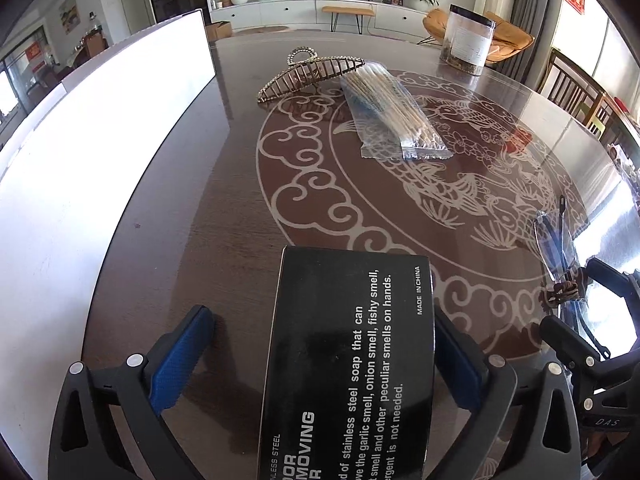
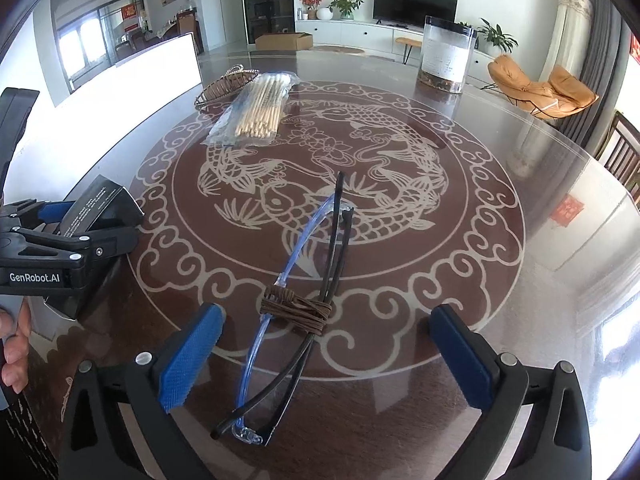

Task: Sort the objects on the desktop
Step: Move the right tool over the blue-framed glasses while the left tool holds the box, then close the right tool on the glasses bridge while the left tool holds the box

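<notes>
- Left wrist view: the left gripper [image 1: 320, 360] has its blue-padded jaws spread wide, and a black cardboard box with white print [image 1: 348, 364] lies between them on the dark glass-topped table with a pale fish pattern [image 1: 224, 208].
- The box sits toward the right-hand pad (whether it touches that pad I cannot tell), while a clear gap of bare table separates it from the left-hand pad, so nothing is clamped.
- Farther off lie a gold toothed hair claw [image 1: 308, 74] and, touching it, a clear plastic packet of wooden sticks [image 1: 394, 116]; a clear jar with a black lid [image 1: 468, 40] stands at the far edge, and a white board [image 1: 100, 128] runs along the left.
- Right wrist view: the right gripper [image 2: 324, 352] is also spread apart, gripping nothing.
- A pair of blue-and-black glasses bound with brown cord [image 2: 296, 308] lies on the table between the pads, near the middle and apart from both.
- At the left edge the other gripper appears with the black box, and a person's fingers [image 2: 14, 344] show below it.
</notes>
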Tool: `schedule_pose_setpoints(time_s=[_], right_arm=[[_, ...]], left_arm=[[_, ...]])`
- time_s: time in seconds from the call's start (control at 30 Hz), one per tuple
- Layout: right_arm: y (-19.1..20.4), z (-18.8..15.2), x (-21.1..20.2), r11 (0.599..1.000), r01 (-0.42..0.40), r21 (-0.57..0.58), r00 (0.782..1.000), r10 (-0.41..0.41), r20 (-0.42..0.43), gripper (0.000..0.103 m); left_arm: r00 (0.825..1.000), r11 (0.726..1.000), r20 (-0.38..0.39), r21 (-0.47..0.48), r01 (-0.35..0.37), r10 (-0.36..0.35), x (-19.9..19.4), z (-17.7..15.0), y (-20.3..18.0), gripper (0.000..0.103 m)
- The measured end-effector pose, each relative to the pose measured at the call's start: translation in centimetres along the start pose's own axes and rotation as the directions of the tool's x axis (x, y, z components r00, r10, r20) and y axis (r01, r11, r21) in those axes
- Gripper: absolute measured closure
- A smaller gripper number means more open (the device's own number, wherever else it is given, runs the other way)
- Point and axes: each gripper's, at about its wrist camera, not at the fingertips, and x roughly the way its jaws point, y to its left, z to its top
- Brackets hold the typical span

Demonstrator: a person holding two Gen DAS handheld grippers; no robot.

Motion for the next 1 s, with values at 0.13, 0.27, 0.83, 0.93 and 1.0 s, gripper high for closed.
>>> schedule_pose_setpoints(time_s=[0.13, 0.27, 0.83, 0.93, 1.0], right_arm=[[-0.04, 0.03, -0.04, 1.000, 0.000, 0.000, 1.000, 0.000, 0.000, 0.000], [-0.03, 0.03, -0.06, 1.000, -0.002, -0.005, 1.000, 0.002, -0.002, 0.000], [-0.02, 0.06, -0.10, 1.000, -0.002, -0.005, 1.000, 0.002, -0.002, 0.000], [-0.01, 0.08, -0.10, 1.000, -0.002, -0.005, 1.000, 0.002, -0.002, 0.000], [-0.01, 0.09, -0.10, 1.000, -0.002, -0.005, 1.000, 0.002, -0.002, 0.000]], left_arm=[[1.000, 1.000, 0.005, -0.004, -0.001, 0.001, -0.01, 0.06, -0.07, 0.000], [1.000, 1.000, 0.006, -0.005, -0.001, 0.001, 0.01, 0.03, -0.07, 0.000], [1.000, 1.000, 0.019, -0.012, -0.004, 0.004, -0.14, -0.01, -0.09, 0.000], [1.000, 1.000, 0.019, -0.012, -0.004, 0.004, -0.13, 0.01, -0.10, 0.000], [1.000, 1.000, 0.019, -0.012, -0.004, 0.004, -0.14, 0.00, -0.10, 0.000]])
